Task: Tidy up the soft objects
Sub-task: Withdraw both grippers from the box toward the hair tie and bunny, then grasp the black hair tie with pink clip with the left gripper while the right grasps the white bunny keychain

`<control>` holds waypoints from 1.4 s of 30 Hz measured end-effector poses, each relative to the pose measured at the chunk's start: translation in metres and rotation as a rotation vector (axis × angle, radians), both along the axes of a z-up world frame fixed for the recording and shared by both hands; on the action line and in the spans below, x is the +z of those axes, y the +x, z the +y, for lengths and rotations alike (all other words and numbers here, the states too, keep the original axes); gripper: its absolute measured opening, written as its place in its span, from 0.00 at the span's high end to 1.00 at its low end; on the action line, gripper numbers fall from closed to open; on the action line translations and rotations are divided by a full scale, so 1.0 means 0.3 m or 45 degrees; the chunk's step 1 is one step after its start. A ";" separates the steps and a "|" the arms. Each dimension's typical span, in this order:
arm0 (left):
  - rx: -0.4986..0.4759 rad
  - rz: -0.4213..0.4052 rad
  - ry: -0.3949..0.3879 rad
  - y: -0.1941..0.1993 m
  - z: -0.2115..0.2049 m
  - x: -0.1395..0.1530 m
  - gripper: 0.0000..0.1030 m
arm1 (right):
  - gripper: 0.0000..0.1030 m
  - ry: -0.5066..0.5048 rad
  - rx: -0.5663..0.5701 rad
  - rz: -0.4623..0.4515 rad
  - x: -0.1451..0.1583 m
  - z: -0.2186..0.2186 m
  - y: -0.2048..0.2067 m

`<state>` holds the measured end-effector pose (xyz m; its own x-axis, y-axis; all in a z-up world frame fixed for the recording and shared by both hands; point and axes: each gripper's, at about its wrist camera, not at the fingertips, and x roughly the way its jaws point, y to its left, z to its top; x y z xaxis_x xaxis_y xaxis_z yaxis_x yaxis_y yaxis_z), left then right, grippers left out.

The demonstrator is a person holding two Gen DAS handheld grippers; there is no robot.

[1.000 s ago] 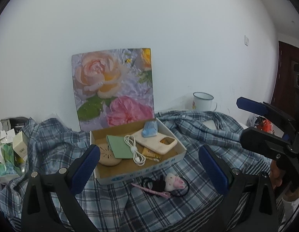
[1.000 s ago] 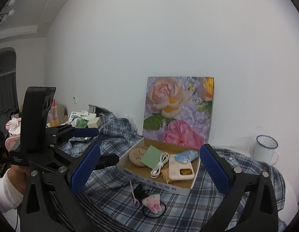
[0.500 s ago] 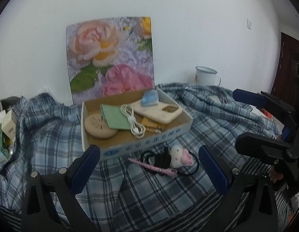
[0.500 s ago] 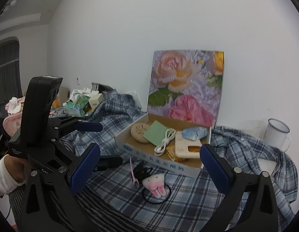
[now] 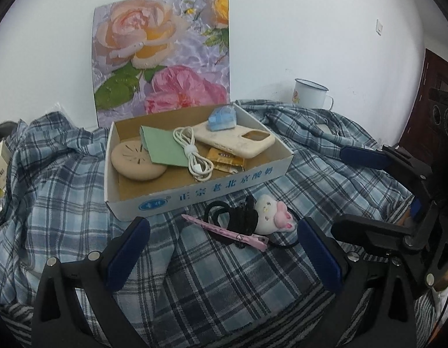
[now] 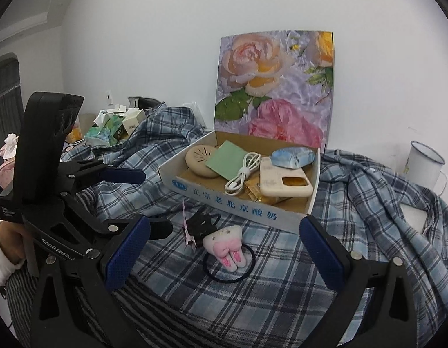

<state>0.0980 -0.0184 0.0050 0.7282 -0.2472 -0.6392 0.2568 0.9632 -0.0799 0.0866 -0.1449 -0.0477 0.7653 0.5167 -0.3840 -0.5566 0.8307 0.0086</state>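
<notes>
A white plush bunny hair tie (image 5: 272,213) (image 6: 227,242) lies on the plaid cloth with black hair ties (image 5: 234,216) (image 6: 202,224) and a pink hair clip (image 5: 227,229) (image 6: 187,226), just in front of the cardboard box (image 5: 212,192) (image 6: 232,200). The box holds a beige round pad (image 5: 135,163), green cloth (image 5: 163,148), white cable (image 5: 195,156), phone case (image 5: 238,142) and blue packet (image 5: 222,119). My left gripper (image 5: 224,255) is open and empty, just short of the hair items. My right gripper (image 6: 224,255) is open and empty above the bunny.
A plaid shirt (image 5: 64,203) (image 6: 383,203) covers the surface in folds. A flower picture (image 5: 160,55) leans on the wall behind the box. A white enamel mug (image 5: 309,94) (image 6: 424,165) stands at the back right. Tissue packs and boxes (image 6: 113,127) clutter the far left.
Both grippers have dropped and moved closer to the box and the hair items, which now sit larger and between the fingers. Both stay open.
</notes>
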 end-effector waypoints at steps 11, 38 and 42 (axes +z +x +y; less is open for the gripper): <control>-0.031 0.073 0.035 0.018 -0.032 -0.042 0.03 | 0.01 0.005 -0.078 0.087 -0.027 -0.016 0.042; -0.100 0.302 -0.039 0.133 -0.058 -0.137 0.59 | 0.01 0.040 -0.145 0.207 -0.053 -0.052 0.088; -0.107 0.297 -0.068 0.130 -0.048 -0.138 0.63 | 0.01 0.031 -0.140 0.204 -0.055 -0.048 0.087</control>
